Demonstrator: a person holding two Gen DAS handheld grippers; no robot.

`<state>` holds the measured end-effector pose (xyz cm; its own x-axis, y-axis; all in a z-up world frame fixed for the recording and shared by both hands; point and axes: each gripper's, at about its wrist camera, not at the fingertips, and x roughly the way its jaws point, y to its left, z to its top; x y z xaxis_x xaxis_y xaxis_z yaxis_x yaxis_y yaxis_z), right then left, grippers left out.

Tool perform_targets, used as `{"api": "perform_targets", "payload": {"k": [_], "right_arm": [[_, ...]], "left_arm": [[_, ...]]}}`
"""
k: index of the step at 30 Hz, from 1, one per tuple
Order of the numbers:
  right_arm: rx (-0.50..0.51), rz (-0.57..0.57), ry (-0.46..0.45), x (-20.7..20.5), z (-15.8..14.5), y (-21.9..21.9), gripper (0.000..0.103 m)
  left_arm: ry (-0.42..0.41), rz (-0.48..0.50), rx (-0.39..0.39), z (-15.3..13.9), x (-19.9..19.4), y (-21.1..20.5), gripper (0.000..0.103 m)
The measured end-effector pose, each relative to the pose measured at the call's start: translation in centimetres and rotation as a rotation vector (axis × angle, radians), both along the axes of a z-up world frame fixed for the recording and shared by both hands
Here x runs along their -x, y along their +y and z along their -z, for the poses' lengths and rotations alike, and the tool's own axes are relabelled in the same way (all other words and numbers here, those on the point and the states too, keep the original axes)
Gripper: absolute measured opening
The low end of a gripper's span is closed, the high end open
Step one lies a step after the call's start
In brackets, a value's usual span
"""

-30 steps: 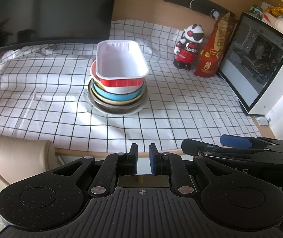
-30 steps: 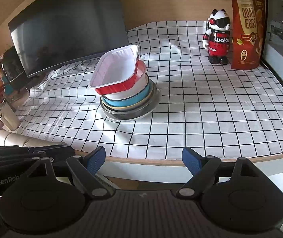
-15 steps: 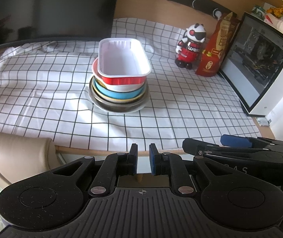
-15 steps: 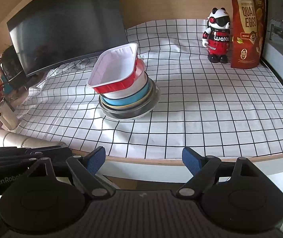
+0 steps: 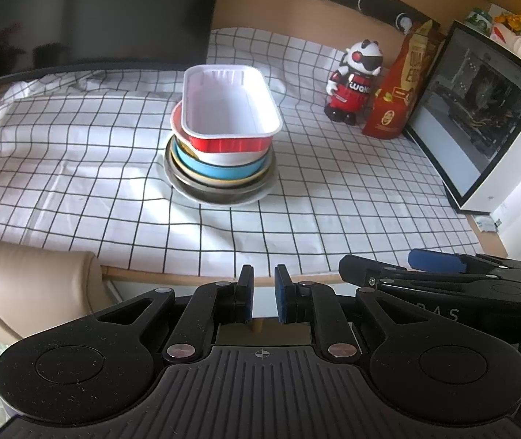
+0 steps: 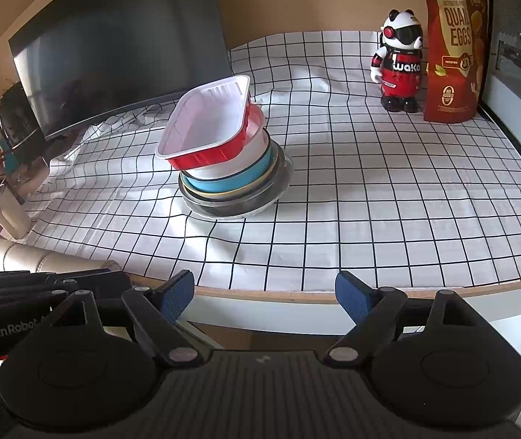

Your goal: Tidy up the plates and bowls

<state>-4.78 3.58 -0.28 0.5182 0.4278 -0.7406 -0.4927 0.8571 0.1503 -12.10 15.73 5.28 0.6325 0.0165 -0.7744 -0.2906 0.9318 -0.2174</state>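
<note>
Left gripper [image 5: 262, 296], fingers together and empty, and right gripper [image 6: 264, 294], fingers apart and empty, hang off the desk's near edge [image 6: 297, 297]; stacked bowls and plates [image 6: 233, 168] sit at 12 o'clock, open cloth [image 6: 388, 197] all around

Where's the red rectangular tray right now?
The red tray sits tilted atop the stacked bowls, mid-table on the checked cloth, in front of the dark monitor.

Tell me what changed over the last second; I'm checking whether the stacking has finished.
Nothing visibly changed. The red rectangular foil tray sits tilted atop the stack of round bowls and plates on the checked cloth. The left gripper is shut and empty, the right gripper open and empty, both short of the table edge.
</note>
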Motion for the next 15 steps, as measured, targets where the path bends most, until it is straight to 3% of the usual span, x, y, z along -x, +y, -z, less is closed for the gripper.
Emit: {"api": "perform_targets", "payload": {"k": [15], "right_arm": [[0.000, -0.003, 0.016, -0.63, 0.39, 0.56, 0.085]], "left_arm": [[0.003, -0.008, 0.012, 0.28, -0.28, 0.28, 0.016]]}}
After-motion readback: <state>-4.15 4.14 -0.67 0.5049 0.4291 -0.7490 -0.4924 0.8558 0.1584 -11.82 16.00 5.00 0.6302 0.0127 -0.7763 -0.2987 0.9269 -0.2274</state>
